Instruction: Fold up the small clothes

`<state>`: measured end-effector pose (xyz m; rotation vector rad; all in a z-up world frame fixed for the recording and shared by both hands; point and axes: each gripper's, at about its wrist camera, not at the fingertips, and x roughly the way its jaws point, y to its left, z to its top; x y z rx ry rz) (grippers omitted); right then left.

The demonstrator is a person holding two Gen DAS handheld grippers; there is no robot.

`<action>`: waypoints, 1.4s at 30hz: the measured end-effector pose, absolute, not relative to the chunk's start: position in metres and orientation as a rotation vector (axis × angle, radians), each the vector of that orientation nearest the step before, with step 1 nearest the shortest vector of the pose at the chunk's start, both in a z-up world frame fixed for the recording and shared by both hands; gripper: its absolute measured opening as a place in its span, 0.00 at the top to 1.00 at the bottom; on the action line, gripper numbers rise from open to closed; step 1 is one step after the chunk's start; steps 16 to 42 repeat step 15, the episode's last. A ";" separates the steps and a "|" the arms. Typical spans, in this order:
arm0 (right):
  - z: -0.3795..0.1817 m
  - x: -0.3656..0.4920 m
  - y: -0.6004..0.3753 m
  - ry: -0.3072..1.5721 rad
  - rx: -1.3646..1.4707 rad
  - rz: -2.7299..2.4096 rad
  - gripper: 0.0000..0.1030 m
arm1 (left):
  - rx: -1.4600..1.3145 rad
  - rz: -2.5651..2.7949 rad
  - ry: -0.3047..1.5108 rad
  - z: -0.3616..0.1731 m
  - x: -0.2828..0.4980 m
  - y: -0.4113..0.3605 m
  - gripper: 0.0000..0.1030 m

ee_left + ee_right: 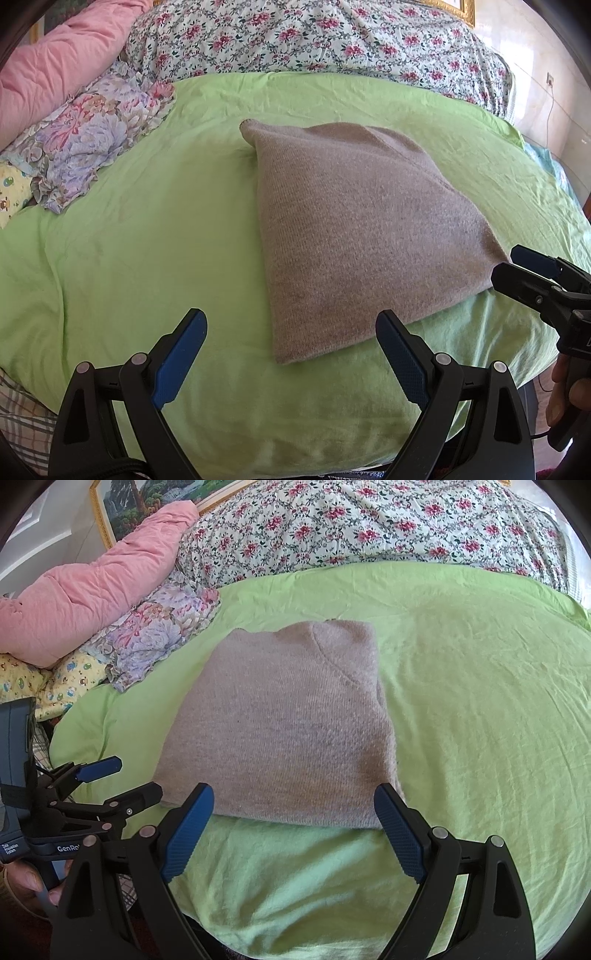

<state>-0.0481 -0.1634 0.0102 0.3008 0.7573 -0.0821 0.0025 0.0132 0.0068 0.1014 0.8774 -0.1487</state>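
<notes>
A grey-brown knitted garment point(362, 229) lies folded into a flat rectangle on the green bedsheet point(147, 240); it also shows in the right wrist view point(288, 731). My left gripper point(290, 325) is open and empty, just short of the garment's near left corner. My right gripper point(293, 801) is open and empty, its fingertips at the garment's near edge. The right gripper also shows at the right edge of the left wrist view point(517, 264), open beside the garment's near right corner. The left gripper shows at the left of the right wrist view point(129, 777), open.
A floral quilt point(314, 37) lies along the far side of the bed. A pink duvet point(55, 66), a purple floral pillow point(92, 129) and a yellow printed cloth point(11, 195) are piled at the left. A framed picture point(147, 502) hangs on the wall.
</notes>
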 end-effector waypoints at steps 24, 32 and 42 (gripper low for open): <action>0.005 -0.043 -0.172 0.769 0.324 -0.084 0.14 | 0.105 -0.147 0.894 0.005 0.010 0.012 0.09; 0.005 -0.043 -0.172 0.769 0.324 -0.084 0.14 | 0.105 -0.147 0.894 0.005 0.010 0.012 0.09; 0.005 -0.043 -0.172 0.769 0.324 -0.084 0.14 | 0.105 -0.147 0.894 0.005 0.010 0.012 0.09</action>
